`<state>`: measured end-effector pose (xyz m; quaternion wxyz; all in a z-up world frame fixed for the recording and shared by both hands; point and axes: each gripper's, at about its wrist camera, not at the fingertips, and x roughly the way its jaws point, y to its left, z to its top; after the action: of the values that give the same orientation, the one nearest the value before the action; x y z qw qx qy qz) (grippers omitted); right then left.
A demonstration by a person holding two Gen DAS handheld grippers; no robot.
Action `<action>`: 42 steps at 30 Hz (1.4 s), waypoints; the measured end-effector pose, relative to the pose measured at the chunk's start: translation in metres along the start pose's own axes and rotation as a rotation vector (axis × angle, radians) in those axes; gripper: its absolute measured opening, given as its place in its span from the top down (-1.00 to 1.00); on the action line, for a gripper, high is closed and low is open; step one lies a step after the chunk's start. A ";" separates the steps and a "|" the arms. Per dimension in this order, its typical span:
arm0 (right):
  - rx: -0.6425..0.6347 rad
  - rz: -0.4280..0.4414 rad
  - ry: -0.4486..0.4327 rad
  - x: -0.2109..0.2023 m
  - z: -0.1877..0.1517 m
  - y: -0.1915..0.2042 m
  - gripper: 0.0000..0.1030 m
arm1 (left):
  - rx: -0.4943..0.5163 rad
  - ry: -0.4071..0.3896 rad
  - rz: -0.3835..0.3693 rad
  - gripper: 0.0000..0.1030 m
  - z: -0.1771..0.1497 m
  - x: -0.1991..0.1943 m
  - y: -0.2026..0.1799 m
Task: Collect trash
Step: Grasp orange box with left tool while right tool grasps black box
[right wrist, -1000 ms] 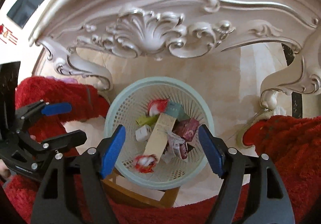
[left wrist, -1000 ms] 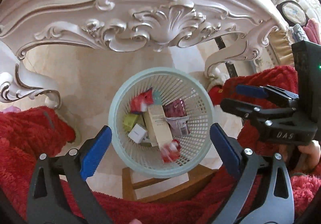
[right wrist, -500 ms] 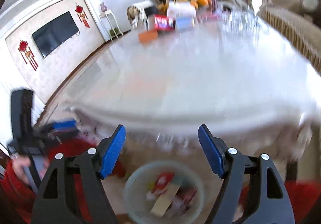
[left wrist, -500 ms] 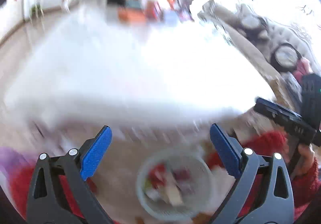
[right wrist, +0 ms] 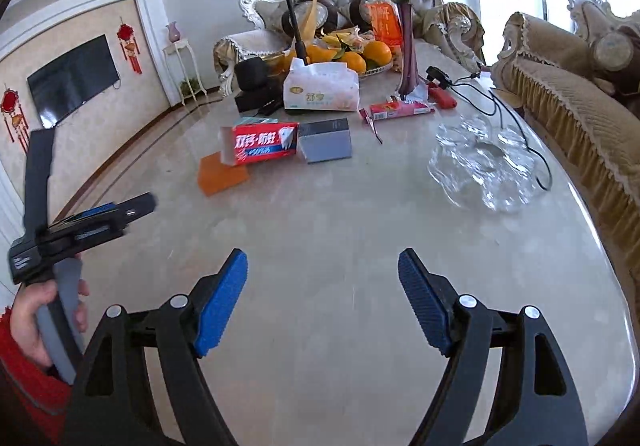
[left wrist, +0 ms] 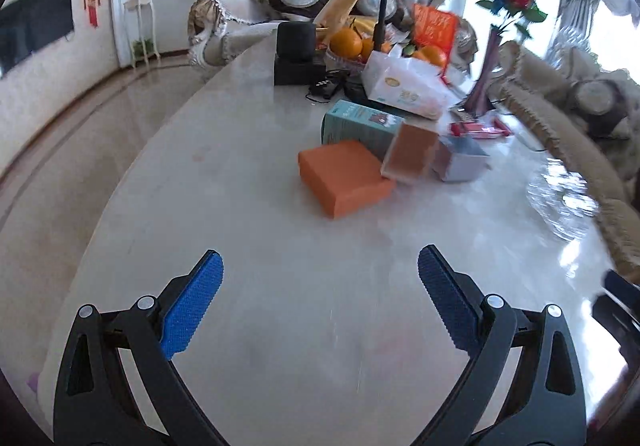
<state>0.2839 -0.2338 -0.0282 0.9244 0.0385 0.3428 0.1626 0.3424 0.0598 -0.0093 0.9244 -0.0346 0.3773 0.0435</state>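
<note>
Both grippers are open and empty above the near end of a marble table (left wrist: 248,230). My left gripper (left wrist: 320,278) faces an orange box (left wrist: 344,176), a teal box (left wrist: 358,122) and a grey box (left wrist: 460,158) further up the table. My right gripper (right wrist: 322,278) faces a red toothpaste box (right wrist: 260,144), the orange box (right wrist: 222,174), the grey box (right wrist: 326,142) and a pink packet (right wrist: 400,111). The left gripper also shows at the left of the right wrist view (right wrist: 116,212). The waste basket is out of view.
A tissue pack (right wrist: 320,86), a fruit bowl (right wrist: 352,54), a purple vase with roses (right wrist: 408,46), a phone stand (left wrist: 384,14) and a black speaker (left wrist: 296,42) stand at the far end. A glass dish (right wrist: 484,166) and cables (right wrist: 492,102) lie right. Sofas surround the table.
Both grippers have swung up from the basket on the floor to the table top. Both stayed open and empty.
</note>
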 end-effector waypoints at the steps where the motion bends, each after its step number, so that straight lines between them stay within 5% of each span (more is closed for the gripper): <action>1: -0.002 -0.001 0.005 0.009 0.005 -0.002 -0.44 | 0.013 0.009 0.032 -0.85 0.006 0.012 -0.006; 12: -0.090 -0.024 0.072 0.077 0.056 -0.014 -0.44 | -0.082 0.089 0.009 -0.85 0.033 0.093 -0.042; 18: -0.116 -0.047 0.119 0.111 0.079 -0.013 -0.44 | -0.078 0.134 0.087 -0.85 0.048 0.118 -0.042; 26: -0.138 -0.045 0.156 0.150 0.091 0.001 -0.44 | -0.054 0.142 0.125 -0.85 0.055 0.121 -0.014; 32: -0.148 -0.076 0.159 0.164 0.091 0.015 -0.44 | -0.051 0.177 0.052 -0.85 0.053 0.125 0.020; 42: -0.129 -0.083 0.196 0.185 0.095 0.007 -0.41 | 0.034 0.190 0.056 -0.83 0.053 0.131 0.021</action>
<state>0.4749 -0.1631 -0.0692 0.8931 -0.0513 0.4216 0.1487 0.4703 0.0932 -0.0642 0.8833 -0.0123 0.4648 0.0594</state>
